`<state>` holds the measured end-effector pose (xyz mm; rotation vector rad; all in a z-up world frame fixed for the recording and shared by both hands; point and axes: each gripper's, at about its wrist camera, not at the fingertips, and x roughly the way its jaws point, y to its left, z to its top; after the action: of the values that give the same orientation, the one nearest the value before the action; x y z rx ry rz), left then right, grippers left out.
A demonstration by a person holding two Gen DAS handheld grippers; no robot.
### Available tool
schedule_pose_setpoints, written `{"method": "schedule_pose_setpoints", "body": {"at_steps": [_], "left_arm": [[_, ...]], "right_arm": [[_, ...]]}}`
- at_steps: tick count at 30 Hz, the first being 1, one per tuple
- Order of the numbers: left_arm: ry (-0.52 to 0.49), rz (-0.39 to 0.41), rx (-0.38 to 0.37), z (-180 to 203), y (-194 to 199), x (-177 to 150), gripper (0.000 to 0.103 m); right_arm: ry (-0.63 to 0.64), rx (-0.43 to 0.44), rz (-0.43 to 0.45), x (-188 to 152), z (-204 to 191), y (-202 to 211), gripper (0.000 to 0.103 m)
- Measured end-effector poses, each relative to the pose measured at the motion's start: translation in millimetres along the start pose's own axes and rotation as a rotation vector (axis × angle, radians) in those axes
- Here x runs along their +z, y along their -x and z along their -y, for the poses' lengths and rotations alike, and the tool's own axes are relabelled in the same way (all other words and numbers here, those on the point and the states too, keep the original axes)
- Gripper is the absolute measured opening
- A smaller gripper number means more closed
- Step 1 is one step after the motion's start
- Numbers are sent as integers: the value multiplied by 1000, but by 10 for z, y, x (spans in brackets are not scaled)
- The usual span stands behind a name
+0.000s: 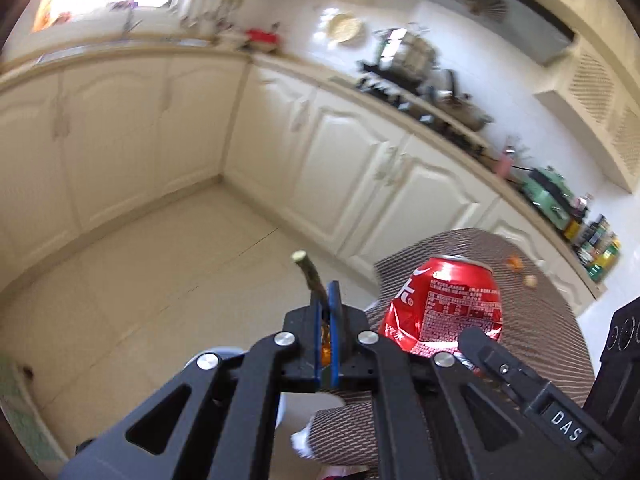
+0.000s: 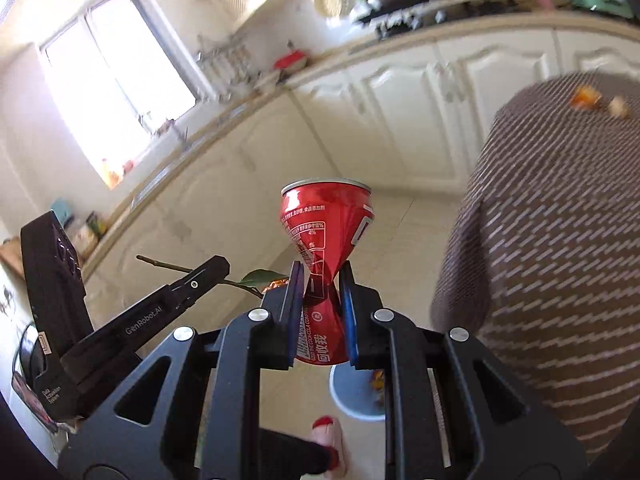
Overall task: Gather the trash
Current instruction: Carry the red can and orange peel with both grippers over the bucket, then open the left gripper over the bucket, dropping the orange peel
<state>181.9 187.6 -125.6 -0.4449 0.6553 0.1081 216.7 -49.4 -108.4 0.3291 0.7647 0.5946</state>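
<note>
My left gripper (image 1: 329, 300) is shut on a brown twig (image 1: 307, 274) whose cut end sticks up past the fingers; an orange scrap (image 1: 325, 342) is pinched lower between the pads. In the right wrist view the twig (image 2: 160, 265) carries a green leaf (image 2: 256, 278). My right gripper (image 2: 320, 280) is shut on a crushed red cola can (image 2: 326, 224), squeezed at its waist and held in the air. The can also shows in the left wrist view (image 1: 444, 304), beside the left gripper. A white bin (image 2: 352, 398) with scraps inside sits on the floor below the can.
A table with a brown striped cloth (image 2: 560, 240) stands at the right, with two small scraps (image 2: 600, 102) on it. Cream kitchen cabinets (image 1: 340, 152) and a cluttered counter (image 1: 440, 96) line the walls. The tiled floor (image 1: 160, 280) lies below. A foot in a red slipper (image 2: 326, 436) is near the bin.
</note>
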Motion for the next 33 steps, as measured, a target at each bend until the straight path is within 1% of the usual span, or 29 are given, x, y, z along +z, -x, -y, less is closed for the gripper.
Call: {"method": "schedule_pose_setpoints", "body": {"at_steps": [1, 3, 7, 9, 10, 14, 16, 19, 24, 25, 26, 28, 29, 31, 33], "left_arm": [[10, -13, 37, -142, -83, -56, 3], [22, -41, 72, -319, -223, -149, 3], [73, -123, 121, -740, -605, -352, 3], [90, -166, 136, -883, -800, -435, 3], [98, -200, 150, -979, -951, -503, 3], [104, -291, 185, -1199, -1371, -728, 3], [106, -343, 192, -1319, -1612, -848, 3], [106, -394, 200, -1421, -1918, -958, 3], [131, -489, 184, -1534, -2292, -1152, 5], [142, -513, 183, -1553, -2346, -1178, 7], [154, -533, 179, -1587, -2390, -1201, 16], [156, -537, 196, -1609, -2414, -1222, 28], [141, -530, 210, -1599, -2404, -1225, 32], [117, -527, 221, -1569, -2362, -1238, 36], [115, -535, 219, -1581, -2346, -1245, 37]], "right_arm": [[-2, 5, -28, -69, -15, -147, 18], [-4, 7, -76, -200, -26, -422, 18], [-12, 1, -177, -493, 0, -972, 18], [-15, -9, -224, -651, 25, -1236, 18], [-16, -16, -241, -698, 50, -1344, 18], [-25, -44, -314, -872, 180, -1763, 18], [-16, -71, -336, -959, 233, -1948, 18], [12, -117, -364, -1086, 303, -2154, 18], [10, -158, -412, -1270, 418, -2403, 18], [6, -162, -418, -1290, 436, -2444, 18], [3, -166, -423, -1307, 451, -2476, 18], [-2, -172, -432, -1341, 464, -2549, 18], [-3, -174, -435, -1345, 469, -2574, 18], [-5, -177, -440, -1375, 459, -2629, 18], [-9, -177, -444, -1386, 475, -2642, 18]]}}
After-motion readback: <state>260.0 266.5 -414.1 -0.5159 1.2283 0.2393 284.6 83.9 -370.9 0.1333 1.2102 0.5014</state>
